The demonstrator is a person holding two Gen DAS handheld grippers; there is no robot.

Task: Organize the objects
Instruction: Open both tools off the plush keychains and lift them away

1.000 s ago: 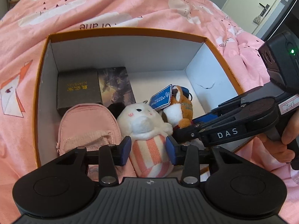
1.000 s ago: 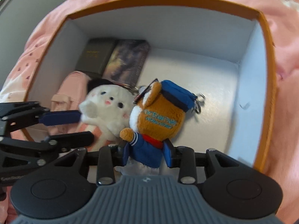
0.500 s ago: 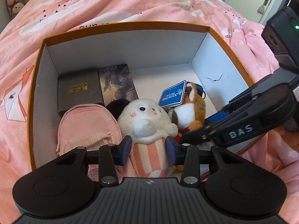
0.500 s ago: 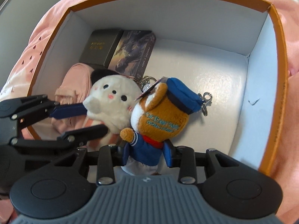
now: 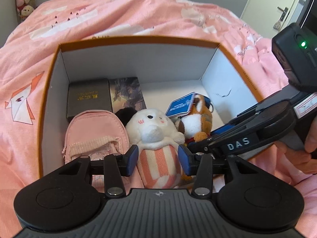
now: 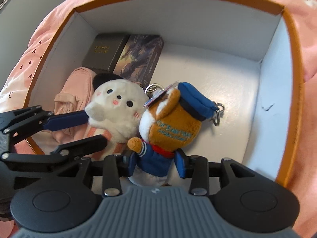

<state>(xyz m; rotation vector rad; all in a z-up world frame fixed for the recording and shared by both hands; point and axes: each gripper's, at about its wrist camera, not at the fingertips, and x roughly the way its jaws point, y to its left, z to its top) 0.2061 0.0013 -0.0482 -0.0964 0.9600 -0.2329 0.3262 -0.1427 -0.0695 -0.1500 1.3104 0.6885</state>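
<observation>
The left gripper (image 5: pixel 159 161) has its blue pads (image 5: pixel 132 159) pressed against both sides of a white plush (image 5: pixel 156 136), gripping it by its pink-and-white striped lower body, so the toy stands straight ahead of the tool with its face turned up. The right gripper (image 6: pixel 157 163) is clamped the same way on a brown plush (image 6: pixel 170 127), its pads (image 6: pixel 182 165) squeezing the blue jacket at the toy's waist; the brown head with its blue cap and metal keyring points away from the tool. The two toys touch side by side, the brown one just to the right of the white one, and both are held inside an orange-rimmed box (image 5: pixel 138 39) that sits on a pink blanket (image 5: pixel 118 13). Ahead and to the left of the left gripper, a pink pouch (image 5: pixel 93 132) lies on the box floor right beside the white plush. Beyond the pouch, against the far left corner, a dark box (image 5: pixel 89 99) with gold lettering lies flat, and a picture-covered box (image 5: pixel 127 94) lies just beside it on its right. A blue tag (image 5: pixel 181 105) hangs at the brown plush's head. The box floor ahead and to the right of the right gripper is bare white.
</observation>
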